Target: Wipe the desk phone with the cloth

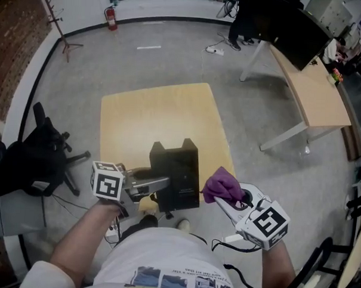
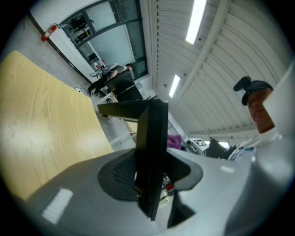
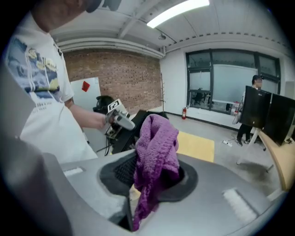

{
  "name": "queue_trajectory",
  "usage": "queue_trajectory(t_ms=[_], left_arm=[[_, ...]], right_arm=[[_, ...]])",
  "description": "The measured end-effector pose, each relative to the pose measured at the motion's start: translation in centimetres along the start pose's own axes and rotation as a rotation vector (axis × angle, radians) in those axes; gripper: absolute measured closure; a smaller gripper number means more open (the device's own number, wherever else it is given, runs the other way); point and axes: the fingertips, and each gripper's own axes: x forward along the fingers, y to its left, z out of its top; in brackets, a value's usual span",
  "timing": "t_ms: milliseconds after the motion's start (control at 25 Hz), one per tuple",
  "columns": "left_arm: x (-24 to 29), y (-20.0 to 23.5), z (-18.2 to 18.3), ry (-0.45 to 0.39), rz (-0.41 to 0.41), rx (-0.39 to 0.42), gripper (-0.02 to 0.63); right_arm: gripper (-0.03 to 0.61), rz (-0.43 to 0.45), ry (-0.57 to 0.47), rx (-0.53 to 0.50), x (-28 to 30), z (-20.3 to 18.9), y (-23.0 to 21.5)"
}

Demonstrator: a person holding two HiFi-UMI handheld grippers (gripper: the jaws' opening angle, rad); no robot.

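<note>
Right claw (image 3: 154, 180) pinches purple cloth (image 3: 157, 144) just beside desk phone (image 1: 177, 172), which left claw (image 2: 150, 183) clamps
</note>
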Motion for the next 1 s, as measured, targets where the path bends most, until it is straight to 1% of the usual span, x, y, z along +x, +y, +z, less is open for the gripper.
queue_trajectory(t_ms=[80,120,280,400,640,840,1000], left_arm=[[0.2,-0.2,-0.4,0.015,-0.004,0.006,0.434],[0.4,-0.4,-0.6,0.021,-0.007,0.004,0.434],[0.7,-0.9,-1.7,0.047,-0.027,-0.009,0.434],[1.1,-1.3,-2.4,0.070,-0.043,-0.007,0.434],[1.4,-2.6,-2.7,0.084,-0.072,0.001,0.434],[0.7,-2.8,-3.2,0.098,-0.076,0.007,0.434],[0.7,-3.3,-3.4,0.110,-0.086,0.026,0.434]], right_arm=[[0.474,-0.037,-0.063,-0.008,-0.9,3.4,-1.6],[0.476,-0.038,-0.092,-0.019,-1.2,4.9,-2.1],[0.476,0.033,-0.197,-0.081,-0.8,9.4,-2.2],[0.474,0.070,-0.211,-0.103,0.5,11.2,-2.3],[0.476,0.149,-0.131,-0.090,4.2,10.5,-2.9],[0.476,0.196,-0.064,-0.022,6.8,9.2,-3.9],[0.476,0.226,0.009,-0.003,8.9,7.5,-4.9]])
